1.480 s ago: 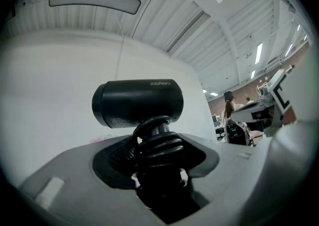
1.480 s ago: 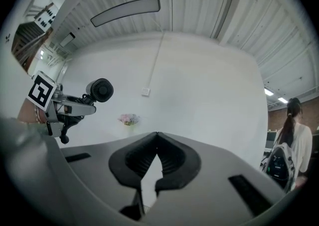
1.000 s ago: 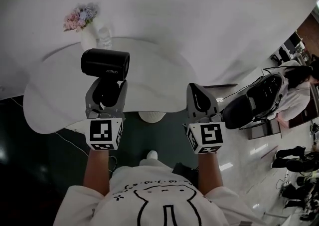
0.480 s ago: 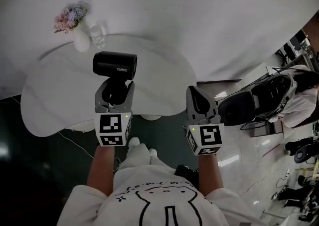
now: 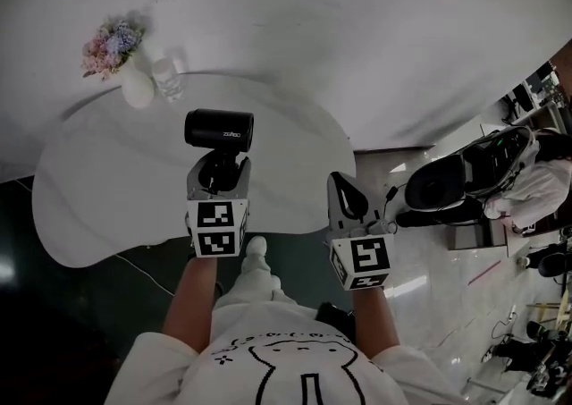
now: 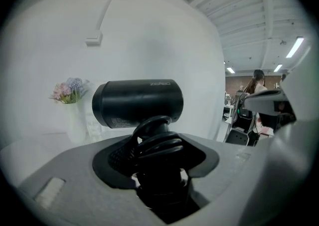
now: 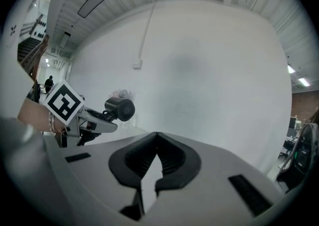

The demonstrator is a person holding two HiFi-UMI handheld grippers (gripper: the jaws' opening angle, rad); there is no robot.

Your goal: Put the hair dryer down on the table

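The hair dryer [image 5: 219, 129] is gripped by its handle in the left tongs [image 5: 217, 178] and held upright above the near part of the white worktop [image 5: 107, 180], clear of the surface. The right tongs [image 5: 347, 198] are closed on nothing (off to the right, beyond the worktop's edge). Nothing is set down yet; lowering and release are judged to remain.

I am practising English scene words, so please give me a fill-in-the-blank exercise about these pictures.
1. The left tongs grip the black ___ by its handle.
2. The right tongs, closed, hold ___.
3. The white vase on the table holds ___.
Missing words: hair dryer; nothing; flowers.
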